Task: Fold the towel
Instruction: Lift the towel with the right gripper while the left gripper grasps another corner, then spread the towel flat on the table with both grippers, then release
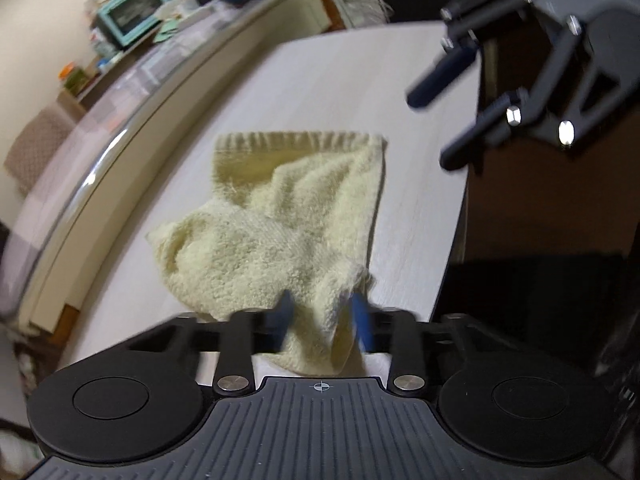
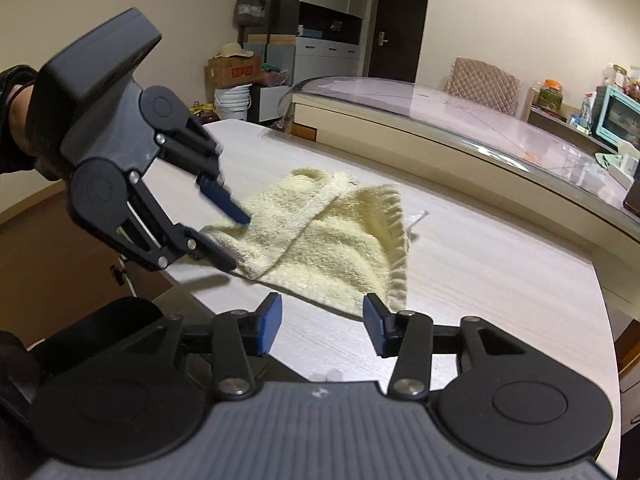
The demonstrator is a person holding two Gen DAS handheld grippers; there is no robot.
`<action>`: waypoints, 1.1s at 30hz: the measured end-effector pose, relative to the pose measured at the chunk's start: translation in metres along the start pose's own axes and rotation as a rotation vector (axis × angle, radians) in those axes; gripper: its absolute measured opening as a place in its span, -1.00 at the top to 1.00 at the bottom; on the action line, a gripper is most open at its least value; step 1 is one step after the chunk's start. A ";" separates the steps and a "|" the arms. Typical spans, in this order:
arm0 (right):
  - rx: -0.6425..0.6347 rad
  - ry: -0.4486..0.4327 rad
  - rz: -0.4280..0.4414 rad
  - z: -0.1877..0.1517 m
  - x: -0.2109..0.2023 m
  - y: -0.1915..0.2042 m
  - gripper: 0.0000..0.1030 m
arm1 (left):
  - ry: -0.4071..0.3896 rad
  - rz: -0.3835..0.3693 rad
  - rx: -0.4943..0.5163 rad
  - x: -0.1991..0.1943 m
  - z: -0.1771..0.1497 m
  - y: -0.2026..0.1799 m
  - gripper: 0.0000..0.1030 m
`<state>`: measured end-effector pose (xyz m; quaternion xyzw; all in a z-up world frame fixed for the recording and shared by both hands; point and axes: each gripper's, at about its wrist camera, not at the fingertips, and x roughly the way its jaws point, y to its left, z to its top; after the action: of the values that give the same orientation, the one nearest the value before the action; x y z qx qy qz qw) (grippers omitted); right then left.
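Note:
A pale yellow towel [image 1: 260, 232] lies rumpled and partly folded over on the white wooden table [image 1: 340, 80]. My left gripper [image 1: 323, 314] is shut on the towel's near corner, and the cloth bunches up between its blue pads and hangs below them. From the right wrist view, the left gripper [image 2: 226, 236] pinches the towel's [image 2: 328, 248] left edge. My right gripper [image 2: 323, 322] is open and empty, just short of the towel's near hem. In the left wrist view the right gripper [image 1: 432, 132] hovers above the table's right edge.
A long glass-topped counter [image 2: 460, 120] runs beside the table [image 2: 500, 280] and carries a teal toaster oven [image 1: 132, 12] and clutter. A small white scrap [image 2: 418, 218] lies beside the towel. A quilted chair [image 2: 484, 84], boxes and buckets stand behind. The table's edge drops off at the right.

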<state>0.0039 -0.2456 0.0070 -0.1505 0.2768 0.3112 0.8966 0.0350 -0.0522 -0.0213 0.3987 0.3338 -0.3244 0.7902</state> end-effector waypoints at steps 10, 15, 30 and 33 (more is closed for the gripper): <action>0.078 0.015 -0.017 0.000 0.012 -0.021 -0.15 | -0.051 0.079 -0.124 -0.018 -0.027 0.015 0.91; 0.224 0.023 0.010 0.004 0.036 -0.052 -0.15 | -0.106 0.118 -0.292 -0.035 -0.045 0.034 0.91; 0.362 0.052 0.157 0.009 0.091 -0.075 0.44 | -0.222 0.202 -0.699 -0.061 -0.068 0.066 0.91; 0.371 0.054 0.187 0.010 0.092 -0.072 0.94 | -0.222 0.220 -0.812 -0.063 -0.084 0.066 0.91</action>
<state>0.1142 -0.2518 -0.0322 0.0353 0.3662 0.3323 0.8684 0.0284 0.0660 0.0171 0.0515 0.3027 -0.1219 0.9438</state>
